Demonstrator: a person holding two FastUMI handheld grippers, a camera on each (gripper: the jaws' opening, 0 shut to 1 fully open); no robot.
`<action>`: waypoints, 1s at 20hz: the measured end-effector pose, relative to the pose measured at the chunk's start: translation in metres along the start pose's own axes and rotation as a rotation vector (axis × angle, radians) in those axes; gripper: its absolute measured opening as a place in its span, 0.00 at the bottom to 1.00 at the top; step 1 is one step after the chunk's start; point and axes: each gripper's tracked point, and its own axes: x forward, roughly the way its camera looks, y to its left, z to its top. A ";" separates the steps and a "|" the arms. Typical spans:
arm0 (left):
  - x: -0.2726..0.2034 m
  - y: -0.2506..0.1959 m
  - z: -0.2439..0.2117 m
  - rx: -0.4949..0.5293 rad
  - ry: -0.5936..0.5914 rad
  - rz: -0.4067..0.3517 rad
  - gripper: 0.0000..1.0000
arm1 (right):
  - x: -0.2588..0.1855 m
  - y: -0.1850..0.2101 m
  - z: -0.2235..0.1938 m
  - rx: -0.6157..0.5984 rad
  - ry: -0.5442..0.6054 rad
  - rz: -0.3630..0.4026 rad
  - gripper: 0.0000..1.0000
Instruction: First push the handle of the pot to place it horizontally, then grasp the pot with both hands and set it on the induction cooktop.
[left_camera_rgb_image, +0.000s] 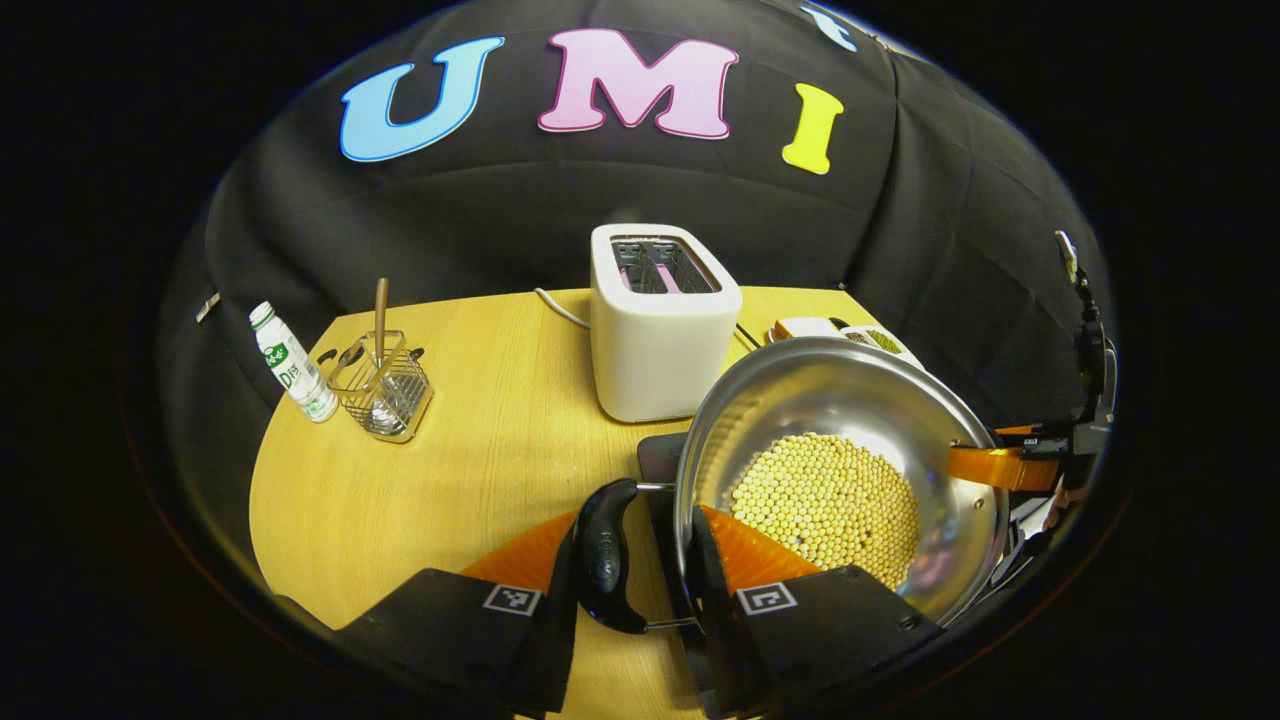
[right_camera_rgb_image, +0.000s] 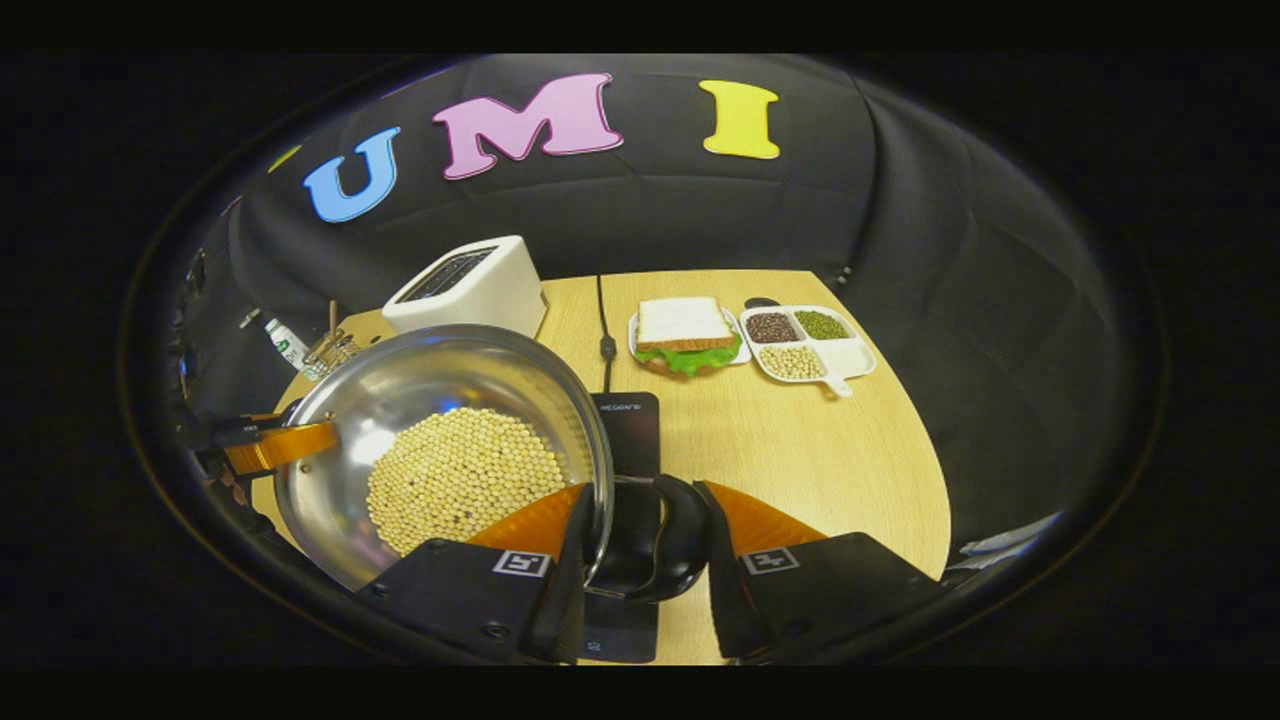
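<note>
Surface: round pale wooden table (right_camera_rgb_image: 800, 450) in a booth with black cloth walls.
Pot: I see a shiny round steel pot (left_camera_rgb_image: 850, 400) holding pale yellow beans (left_camera_rgb_image: 825, 500), with a black curved handle (left_camera_rgb_image: 607, 555) on each side; it sits above the table, over the cooktop.
Cooktop: flat black induction cooktop (right_camera_rgb_image: 628, 430) under the pot's right edge; white lettering near its back edge is too small for me to read.
Left gripper: my left gripper (left_camera_rgb_image: 635, 575) is clenched around the pot's left black handle, one finger outside it and one against the pot wall.
Right gripper: my right gripper (right_camera_rgb_image: 645, 555) grasps the other black handle (right_camera_rgb_image: 655, 540), fingers on both sides.
Toaster: white two-slot toaster (left_camera_rgb_image: 660, 320) stands behind the pot.
Bottle: small white bottle with green label (left_camera_rgb_image: 292, 362); print unreadable.
Rack: wire utensil holder (left_camera_rgb_image: 385, 385) beside it.
Food: sandwich on a plate (right_camera_rgb_image: 685, 335), next to a white divided dish of beans (right_camera_rgb_image: 810, 345).
</note>
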 end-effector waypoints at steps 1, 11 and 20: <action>0.003 0.000 -0.002 -0.001 0.001 0.003 0.57 | 0.003 -0.001 0.000 0.000 0.001 0.002 0.54; 0.025 0.003 -0.018 -0.030 0.023 0.013 0.57 | 0.025 -0.003 -0.013 -0.010 0.013 0.007 0.54; 0.027 0.004 -0.023 -0.049 0.014 -0.012 0.57 | 0.025 -0.004 -0.011 0.001 -0.009 0.008 0.56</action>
